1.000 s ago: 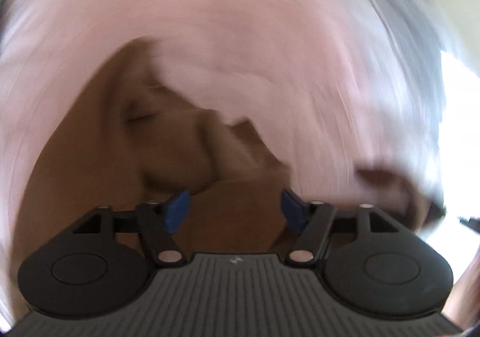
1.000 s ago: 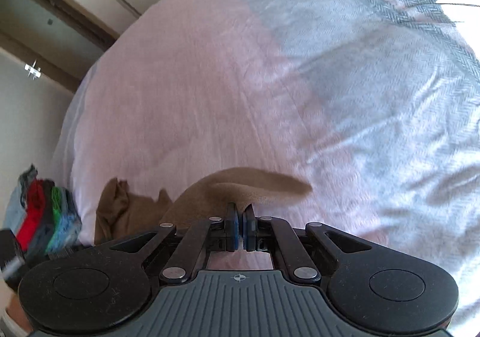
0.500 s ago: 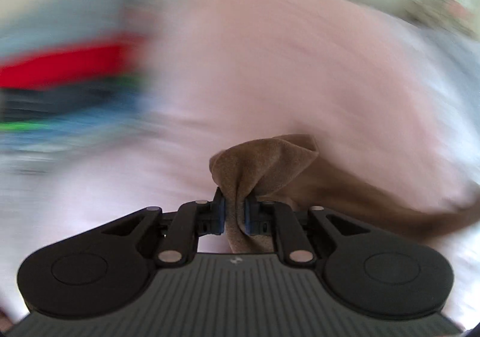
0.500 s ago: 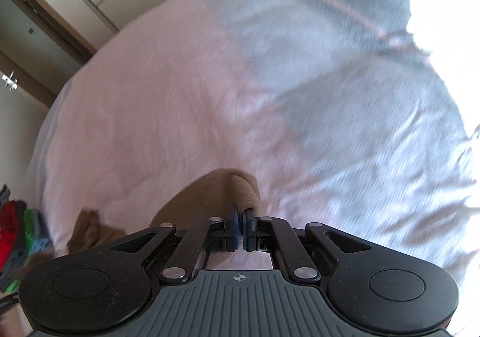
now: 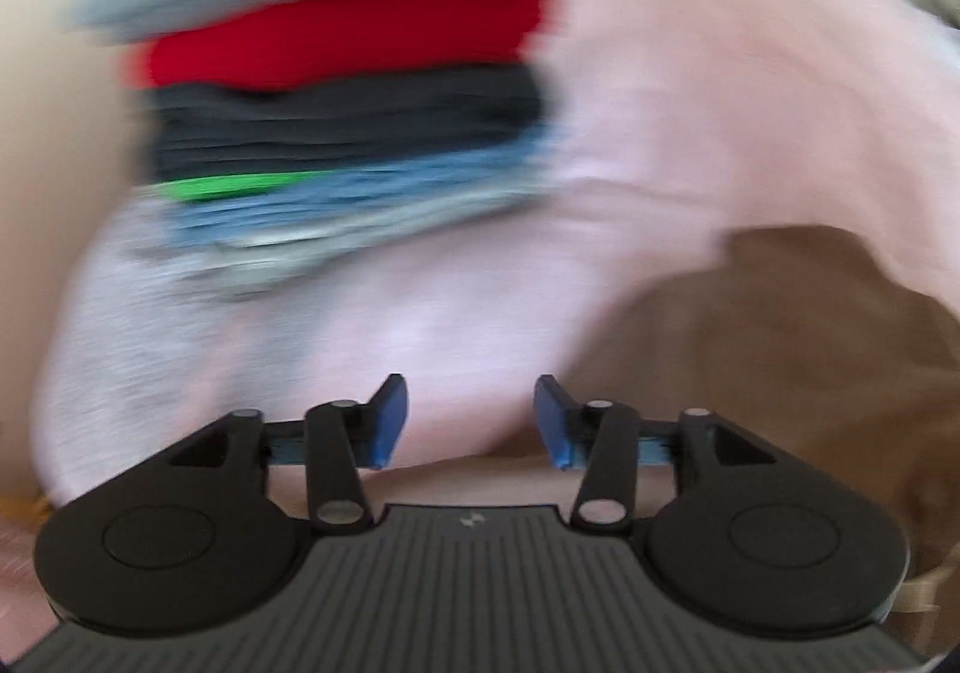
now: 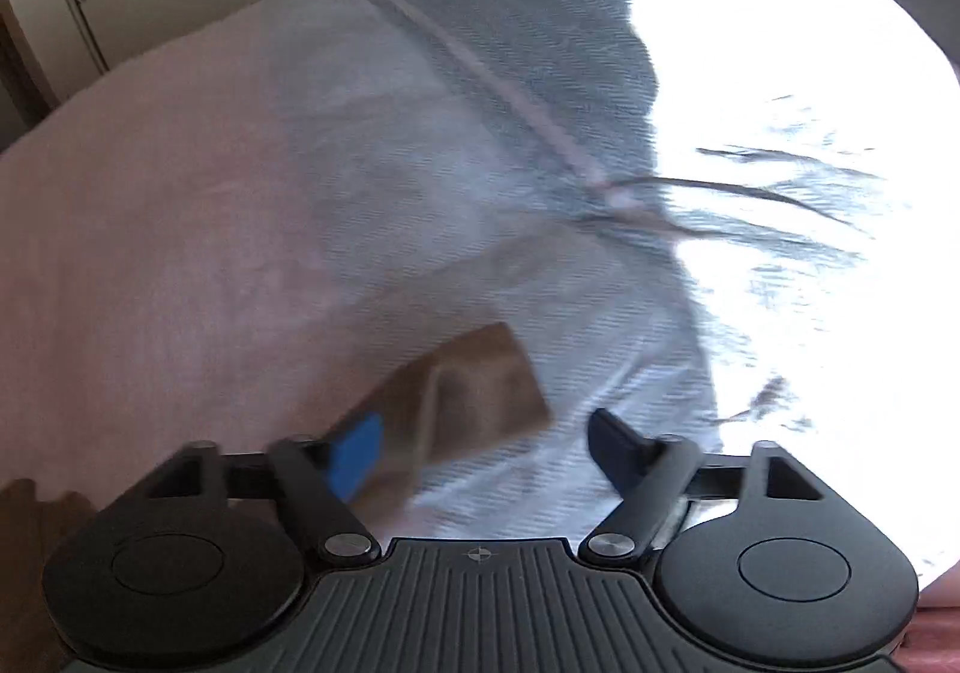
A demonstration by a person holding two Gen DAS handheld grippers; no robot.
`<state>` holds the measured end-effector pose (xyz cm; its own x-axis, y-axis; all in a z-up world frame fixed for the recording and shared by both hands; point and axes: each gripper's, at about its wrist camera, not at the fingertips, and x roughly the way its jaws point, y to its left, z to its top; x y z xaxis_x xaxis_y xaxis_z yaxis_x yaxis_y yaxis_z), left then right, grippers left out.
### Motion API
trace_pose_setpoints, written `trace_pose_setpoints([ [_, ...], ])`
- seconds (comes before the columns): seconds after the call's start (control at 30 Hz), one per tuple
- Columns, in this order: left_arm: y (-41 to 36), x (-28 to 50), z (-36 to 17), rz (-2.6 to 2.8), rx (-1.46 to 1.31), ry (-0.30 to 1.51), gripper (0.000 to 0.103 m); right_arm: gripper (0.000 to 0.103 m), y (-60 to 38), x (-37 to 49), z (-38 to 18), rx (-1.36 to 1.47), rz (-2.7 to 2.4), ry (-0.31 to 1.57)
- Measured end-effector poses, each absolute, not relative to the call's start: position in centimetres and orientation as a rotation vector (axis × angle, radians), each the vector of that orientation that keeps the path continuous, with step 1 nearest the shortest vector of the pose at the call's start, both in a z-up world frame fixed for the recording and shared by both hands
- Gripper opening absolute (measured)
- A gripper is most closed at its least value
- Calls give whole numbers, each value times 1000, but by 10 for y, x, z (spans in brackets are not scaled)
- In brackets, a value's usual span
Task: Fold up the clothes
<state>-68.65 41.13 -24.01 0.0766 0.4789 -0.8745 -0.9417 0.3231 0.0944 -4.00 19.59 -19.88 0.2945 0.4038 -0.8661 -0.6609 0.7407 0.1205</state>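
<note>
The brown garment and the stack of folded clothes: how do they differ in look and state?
The brown garment is one piece in one colour; the stack of folded clothes holds several layers, grey, red, dark, green and blue. The brown garment lies loose and rumpled; the stack is layered flat. The brown garment lies close beside the left gripper; the stack sits farther off. Both rest on the pink bed cover.

A bed (image 6: 150, 205) with a pink sheet carries a grey blanket (image 6: 510, 91), a brown garment (image 6: 474, 403) lying flat, and a blurred stack of folded clothes (image 5: 342, 109) near its edge.
</note>
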Motion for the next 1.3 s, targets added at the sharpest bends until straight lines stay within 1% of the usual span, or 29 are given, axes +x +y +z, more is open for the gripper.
trace_pose_setpoints([
  [0.07, 425, -664, -261, 1047, -601, 992, 53, 83, 223, -51, -208, -258, 864, 1130],
  [0.17, 449, -637, -291, 932, -577, 1019, 54, 83, 280, -84, -237, -305, 1110, 1244],
  [0.3, 477, -620, -322, 865, -574, 1058, 54, 82, 356, -139, -280, -420, 1336, 1291],
  [0.4, 489, -616, -337, 841, -584, 1063, 55, 82, 402, -167, -311, -435, 1441, 1327],
  [0.43, 492, -616, -341, 824, -600, 1066, 53, 82, 415, -173, -321, -430, 1452, 1341],
  [0.47, 494, -617, -346, 799, -622, 1070, 49, 82, 425, -178, -332, -416, 1451, 1363],
  [0.53, 492, -616, -357, 755, -639, 1072, 33, 82, 438, -184, -351, -386, 1454, 1421],
  [0.57, 490, -614, -358, 739, -634, 1064, 10, 57, 440, -187, -358, -393, 1483, 1430],
  [0.6, 489, -612, -357, 729, -631, 1056, 5, 2, 442, -191, -364, -410, 1510, 1445],
  [0.63, 486, -610, -355, 727, -619, 1050, 5, 4, 440, -196, -366, -444, 1528, 1462],
  [0.7, 479, -605, -343, 736, -577, 1030, 4, 3, 425, -201, -353, -450, 1581, 1393],
  [0.83, 478, -588, -292, 728, -550, 880, 4, 3, 393, -153, -289, -242, 1555, 1235],
  [0.97, 498, -531, -241, 663, -431, 733, 4, 3, 381, -96, -221, -173, 1536, 1041],
  [1.1, 544, -451, -220, 626, -331, 636, 5, 3, 415, -37, -186, -156, 1473, 873],
  [1.13, 556, -431, -219, 630, -316, 627, 5, 3, 427, -22, -179, -156, 1458, 832],
  [1.17, 567, -410, -222, 643, -314, 631, 9, 3, 441, -9, -175, -160, 1435, 803],
  [1.2, 579, -390, -224, 656, -311, 634, 18, 4, 456, 3, -178, -175, 1397, 803],
  [1.23, 585, -376, -228, 667, -314, 643, 22, 11, 471, 14, -181, -189, 1358, 802],
  [1.27, 586, -368, -233, 677, -320, 658, 23, 50, 484, 24, -184, -199, 1310, 800],
  [1.3, 586, -360, -238, 686, -327, 673, 25, 80, 487, 31, -187, -199, 1234, 793],
])
